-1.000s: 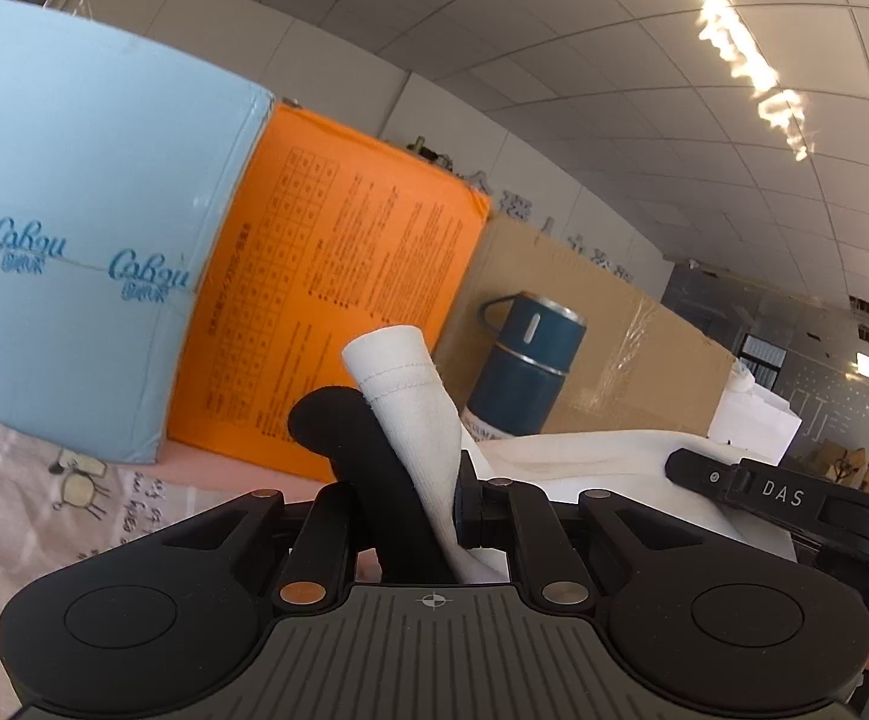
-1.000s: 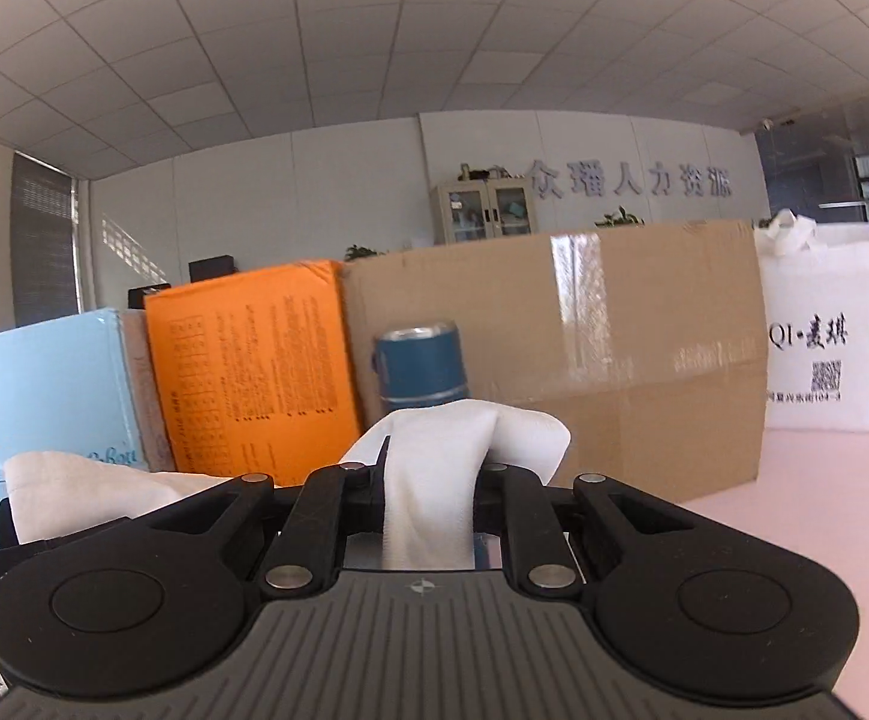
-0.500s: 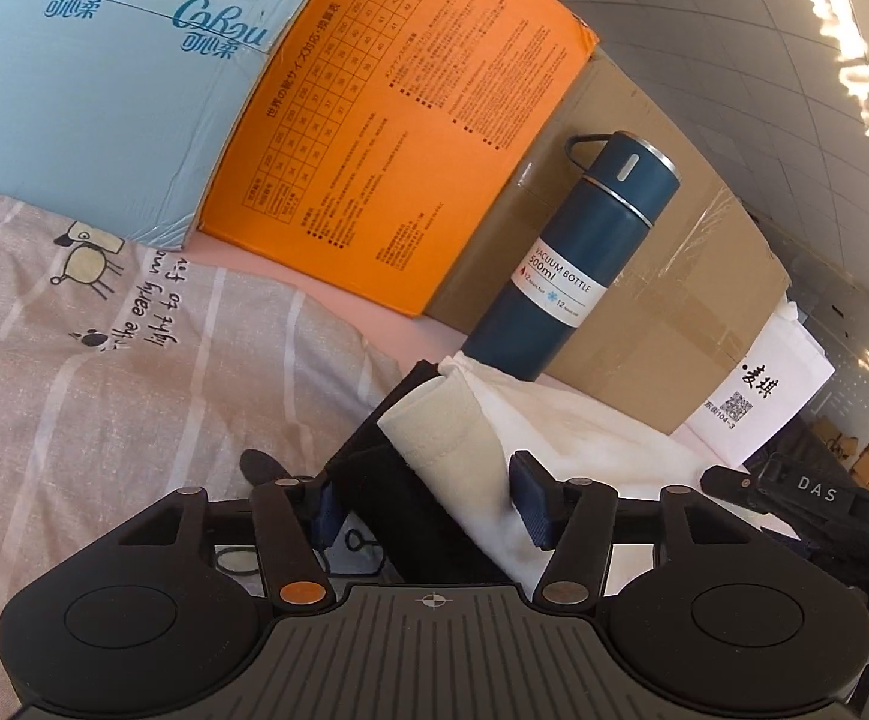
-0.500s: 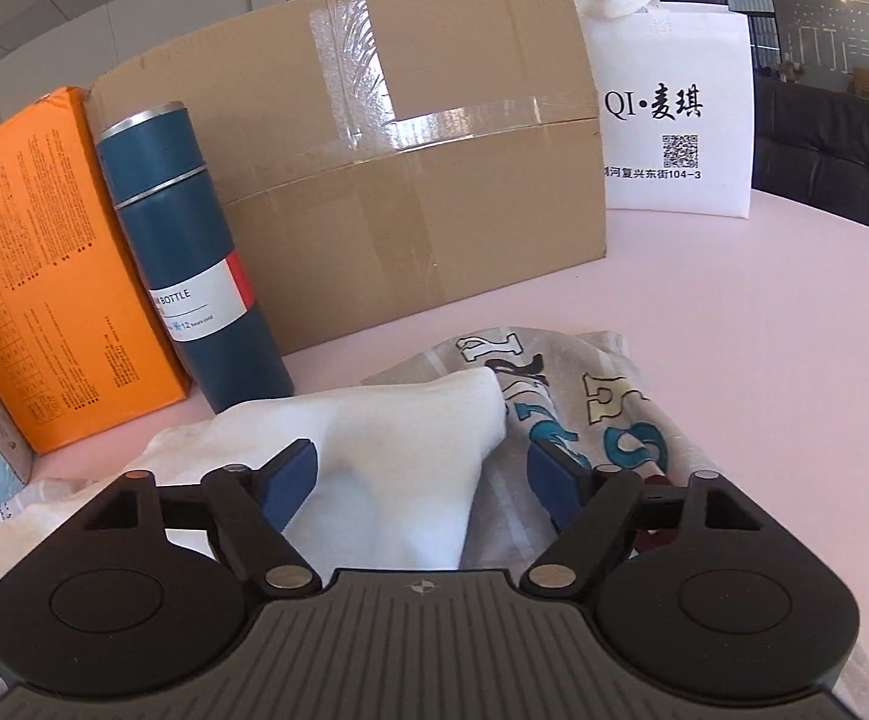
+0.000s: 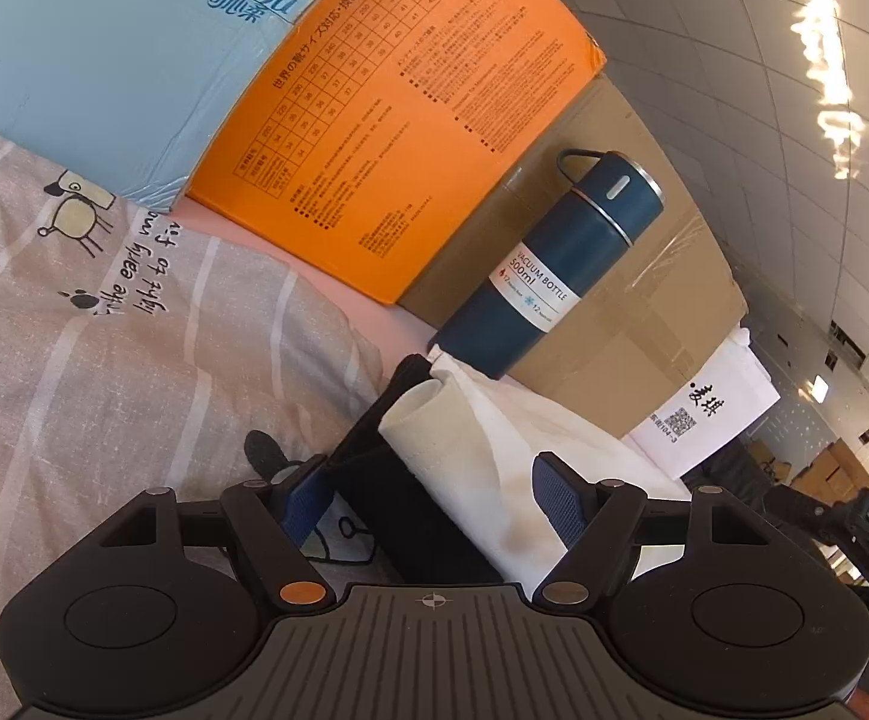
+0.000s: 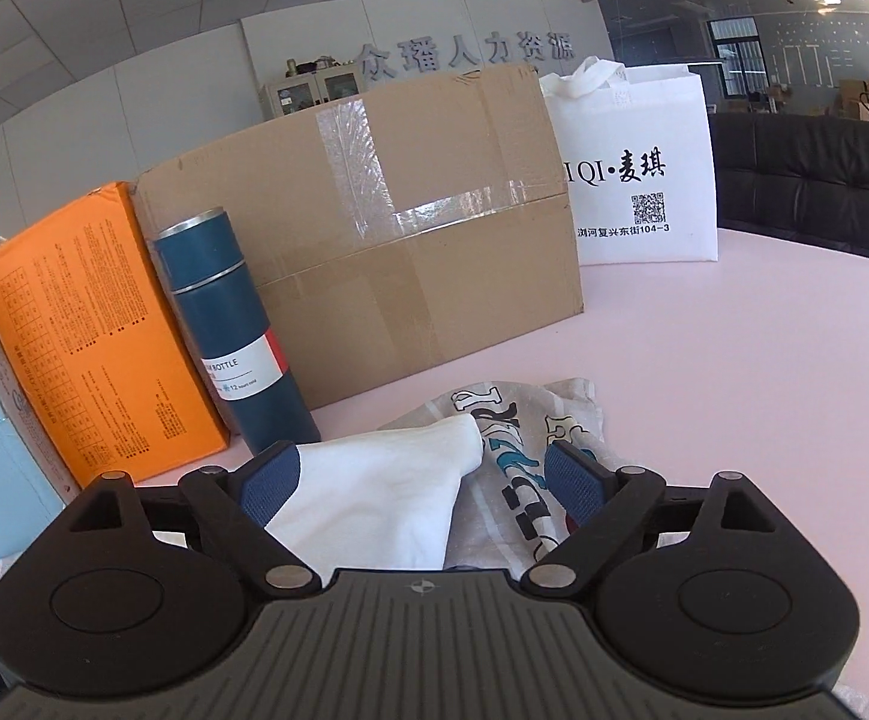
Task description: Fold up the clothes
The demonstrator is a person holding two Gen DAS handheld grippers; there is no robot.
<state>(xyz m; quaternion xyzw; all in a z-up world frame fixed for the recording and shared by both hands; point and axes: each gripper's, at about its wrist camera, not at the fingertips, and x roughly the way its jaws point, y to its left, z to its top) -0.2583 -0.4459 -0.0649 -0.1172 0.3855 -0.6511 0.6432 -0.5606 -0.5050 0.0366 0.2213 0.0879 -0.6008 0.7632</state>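
A white garment (image 5: 482,438) with a black part (image 5: 392,498) lies folded on the pink table, its rolled edge loose between the blue pads of my left gripper (image 5: 434,498). Those jaws are opening and neither pad presses the cloth. In the right wrist view a corner of the white garment (image 6: 386,480) rests between the pads of my right gripper (image 6: 422,486), whose jaws are also opening, clear of the cloth. Under that corner lies a pale garment with printed letters (image 6: 524,438). A beige striped garment with a cartoon print (image 5: 104,330) lies to the left.
A light blue box (image 5: 104,60), an orange box (image 5: 404,138), a blue vacuum bottle (image 5: 554,276), a taped cardboard box (image 6: 404,228) and a white bag (image 6: 638,168) line the back. Bare pink table (image 6: 764,372) stretches to the right. A black sofa (image 6: 812,192) stands beyond.
Both grippers, shut on raised folds of the white garment a second ago, have come down and opened. The cloth has dropped out of their grip onto the table.
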